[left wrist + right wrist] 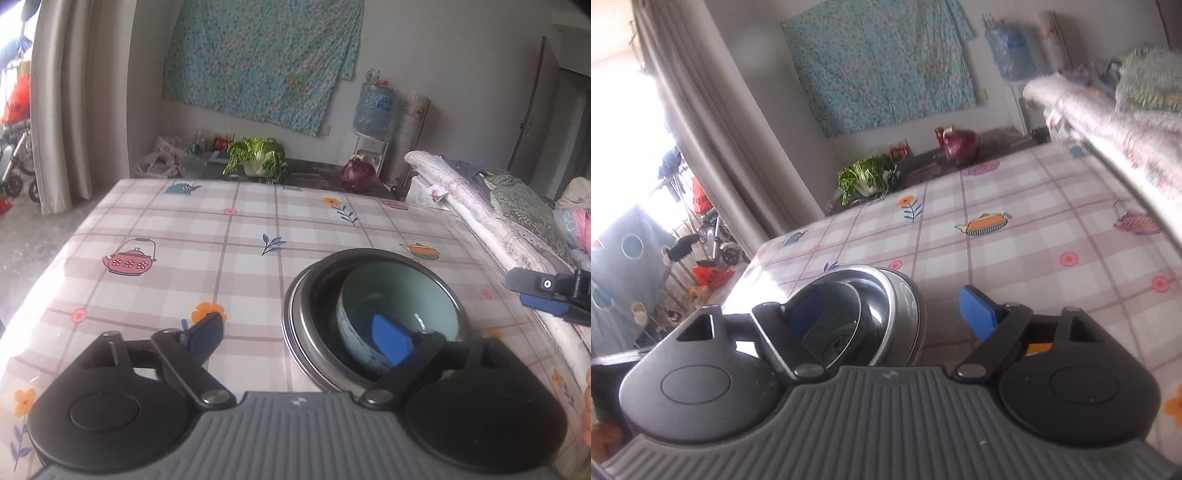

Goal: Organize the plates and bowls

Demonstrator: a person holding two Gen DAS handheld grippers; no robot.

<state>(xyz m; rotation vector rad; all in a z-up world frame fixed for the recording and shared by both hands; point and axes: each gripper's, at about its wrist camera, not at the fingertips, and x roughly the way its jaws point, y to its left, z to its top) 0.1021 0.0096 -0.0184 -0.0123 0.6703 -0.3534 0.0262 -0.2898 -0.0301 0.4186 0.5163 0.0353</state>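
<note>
- Stainless-steel bowls (306,325), nested in a stack, stand on the checked tablecloth (221,236) near the front-right of the table; a pale blue ceramic bowl (399,314) sits inside the topmost one, off-centre toward the right
- Left gripper (303,332): jaws spread wide, nothing between the pads; its right finger hangs over the ceramic bowl's mouth, its left finger over bare cloth, so the stack lies ahead and to the right of its midline
- Right gripper (882,314): jaws likewise wide and empty; its left finger overlaps the stack's rim, its right finger (979,314) stands clear over the cloth, so the stack lies ahead and to the left
- Judgement: both grippers flank the stack about equally near; being round, it offers no long axis, and the rim is the only purchase
- Surroundings: leafy cabbage (258,158) and red onion (358,175) on a dark side table well beyond; folded bedding (498,206) along the right edge; nothing stands between grippers and stack
</note>
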